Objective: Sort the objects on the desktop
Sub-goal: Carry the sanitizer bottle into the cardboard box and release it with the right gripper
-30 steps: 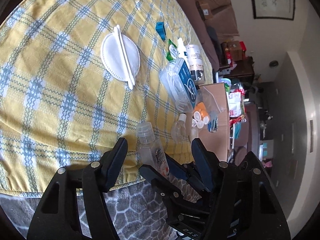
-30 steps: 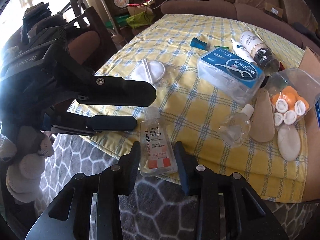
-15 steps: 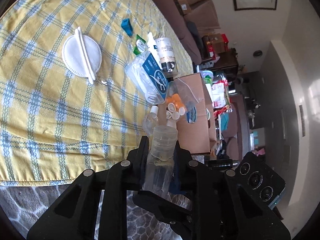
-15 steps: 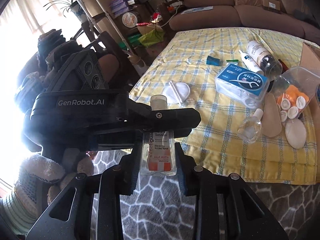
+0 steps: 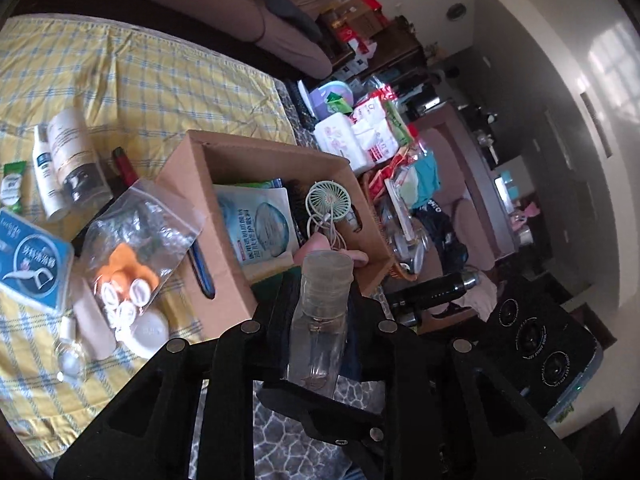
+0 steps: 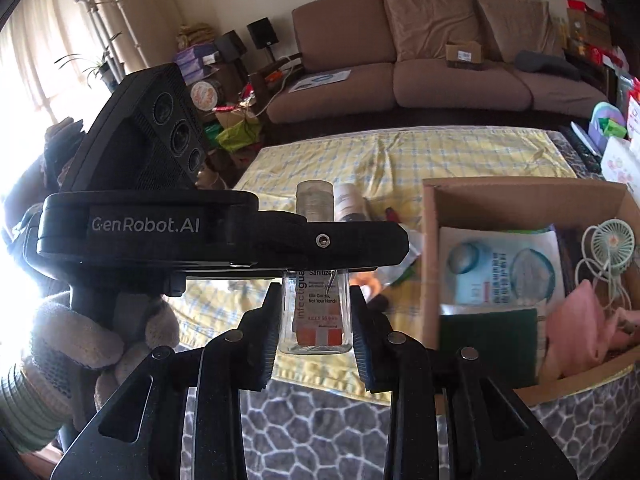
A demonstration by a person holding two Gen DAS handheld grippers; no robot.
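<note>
Clear plastic hand-sanitizer bottle with an orange-and-white label [image 6: 316, 304] held upright in the air, off the yellow-and-blue checked tablecloth [image 6: 400, 152], near the table's front edge and just left of the open brown cardboard box [image 6: 432, 216]. Label legible in part: "infectigua…", "Sanitizer", "Kills Germs, Not Your Hands". Clamped from two directions at once — right black two-finger gripper [image 6: 316, 332] pressed against the bottle's lower sides, left black two-finger gripper [image 5: 320, 312] closed across its upper body, just under the clear flip cap [image 5: 327, 270]. White "GenRobot.AI" lettering readable along the side of the left tool in the right wrist view, a grey knitted glove [image 6: 72, 344] wrapped around its handle.

Inside the box: a pale blue sachet with Chinese print [image 5: 262, 228], a mint-green handheld fan with a coiled cord [image 5: 328, 202], a dark green sponge-like pad [image 6: 488, 340] and something pink and soft [image 6: 580, 320] (hard to tell what).

On the cloth left of the box, in the left wrist view: a clear zip bag holding small orange and white caps [image 5: 132, 256], a blue-topped floss-pick box with Chinese characters [image 5: 30, 264], a small clear empty bottle [image 5: 70, 354], a beige tube with a dark cap [image 5: 74, 156], a slim white tube [image 5: 46, 176], a green sachet [image 5: 12, 184] and a red pen-like stick [image 5: 124, 164] — text on these too small to read.
</note>
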